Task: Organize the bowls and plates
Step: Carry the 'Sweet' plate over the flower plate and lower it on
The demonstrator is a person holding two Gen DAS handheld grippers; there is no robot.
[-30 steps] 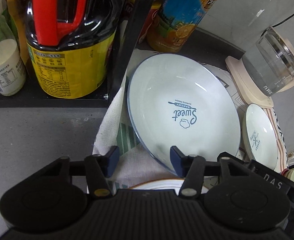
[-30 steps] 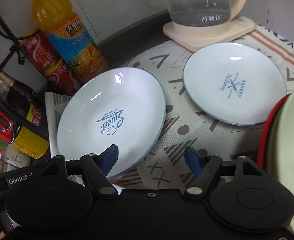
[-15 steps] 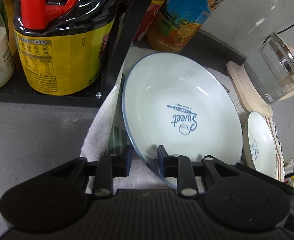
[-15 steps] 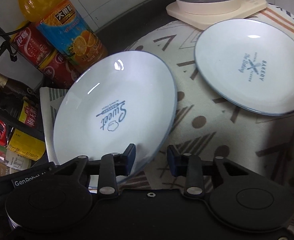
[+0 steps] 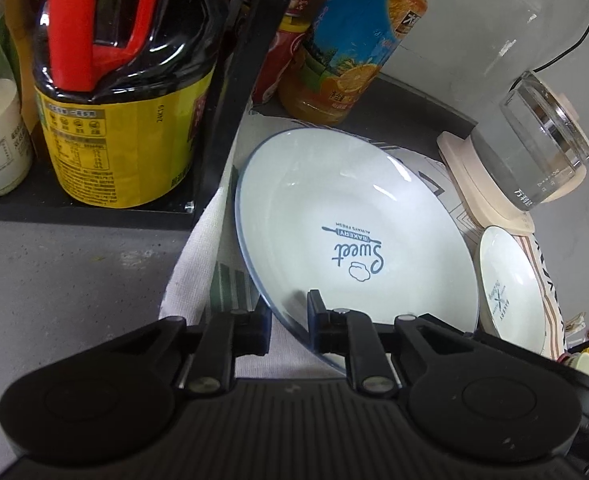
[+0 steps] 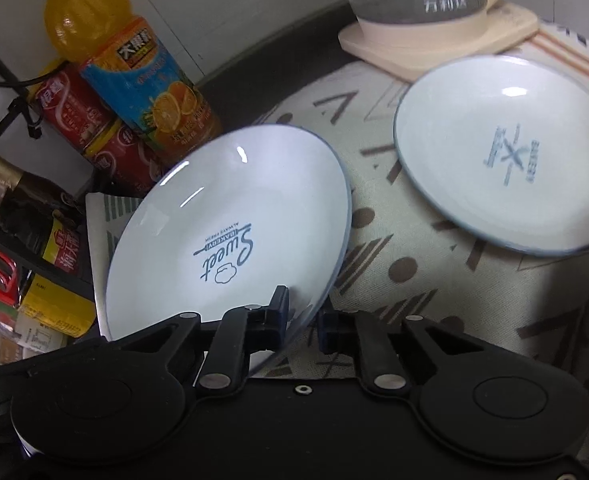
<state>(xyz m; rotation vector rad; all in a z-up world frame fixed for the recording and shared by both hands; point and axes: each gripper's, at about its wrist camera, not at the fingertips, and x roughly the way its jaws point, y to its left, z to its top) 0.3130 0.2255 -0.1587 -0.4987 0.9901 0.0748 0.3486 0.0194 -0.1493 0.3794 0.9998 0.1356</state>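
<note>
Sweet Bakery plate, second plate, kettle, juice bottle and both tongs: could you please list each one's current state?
Sweet Bakery plate: tilted, near rim gripped from both sides.
Left tongs: shut on the plate's rim.
Right tongs: shut on the plate's rim.
Second bakery plate: flat on the patterned cloth, untouched.
Glass kettle: seated on its cream base.
Orange juice bottle: upright, mostly full.
</note>
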